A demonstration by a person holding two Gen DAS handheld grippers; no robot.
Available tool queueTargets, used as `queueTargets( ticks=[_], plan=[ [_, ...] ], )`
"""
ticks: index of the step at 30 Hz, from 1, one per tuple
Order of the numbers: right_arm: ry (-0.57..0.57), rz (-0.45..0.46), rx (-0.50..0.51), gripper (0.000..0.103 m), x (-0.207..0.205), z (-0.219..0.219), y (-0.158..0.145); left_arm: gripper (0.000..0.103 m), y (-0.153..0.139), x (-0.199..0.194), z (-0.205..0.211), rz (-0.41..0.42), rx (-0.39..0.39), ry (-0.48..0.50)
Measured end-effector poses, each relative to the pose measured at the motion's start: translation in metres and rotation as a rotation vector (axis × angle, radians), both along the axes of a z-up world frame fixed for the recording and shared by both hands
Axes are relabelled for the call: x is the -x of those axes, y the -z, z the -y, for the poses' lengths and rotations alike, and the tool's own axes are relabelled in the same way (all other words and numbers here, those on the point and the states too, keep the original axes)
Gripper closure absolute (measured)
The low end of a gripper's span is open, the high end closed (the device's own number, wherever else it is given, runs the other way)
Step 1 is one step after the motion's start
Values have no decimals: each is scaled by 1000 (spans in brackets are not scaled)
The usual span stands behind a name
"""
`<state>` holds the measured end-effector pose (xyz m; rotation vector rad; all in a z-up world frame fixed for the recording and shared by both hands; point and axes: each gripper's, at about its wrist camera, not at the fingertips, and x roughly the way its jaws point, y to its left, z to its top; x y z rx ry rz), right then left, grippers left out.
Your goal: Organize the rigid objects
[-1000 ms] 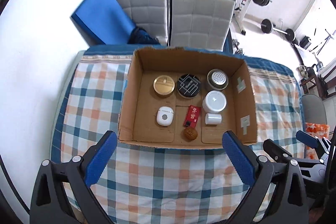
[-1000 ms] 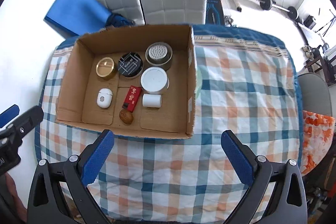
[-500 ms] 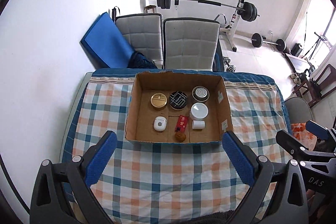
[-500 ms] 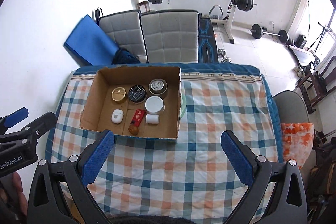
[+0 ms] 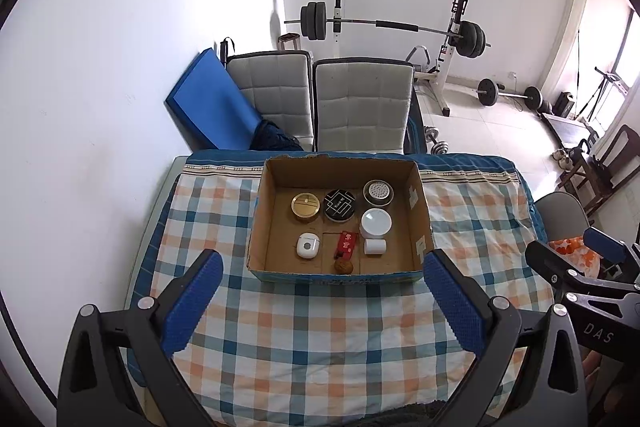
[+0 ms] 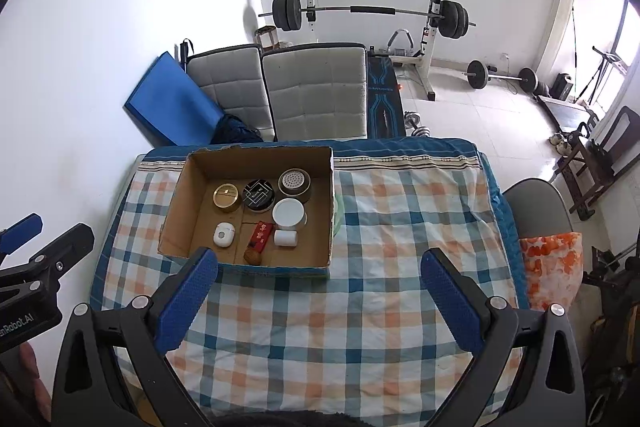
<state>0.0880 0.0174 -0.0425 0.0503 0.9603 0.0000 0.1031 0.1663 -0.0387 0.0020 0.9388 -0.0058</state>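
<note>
Since every small item in sight already sits inside the cardboard box, the sorting looks finished or close to it, and nothing loose shows on the checked cloth around the box. Along the box's far wall stand a gold tin, a black tin and a perforated-lid tin; nearer its front wall lie a white case, a red packet, a brown nut-like piece, a white round lid and a small white cylinder. The left gripper hangs in front of the box's near wall, well apart from it, jaws spread wide and empty; the right gripper hangs off the box's near right corner, likewise spread and empty
</note>
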Motion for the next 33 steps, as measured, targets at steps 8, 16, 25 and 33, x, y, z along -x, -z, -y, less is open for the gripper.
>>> queueTargets(
  ticks=[8, 16, 25, 33],
  plan=[
    [16, 34, 22, 0, 10, 1, -8, 0, -2, 4, 0, 6, -4, -7],
    [39, 64, 31, 0, 16, 4, -18, 0, -8, 7, -1, 27, -4, -7],
    [67, 91, 40, 0, 21, 11, -24, 0, -13, 5, 1, 49, -13, -1],
    [69, 82, 35, 0, 22, 13, -20, 0, -12, 4, 3, 47, -10, 8]
  ],
)
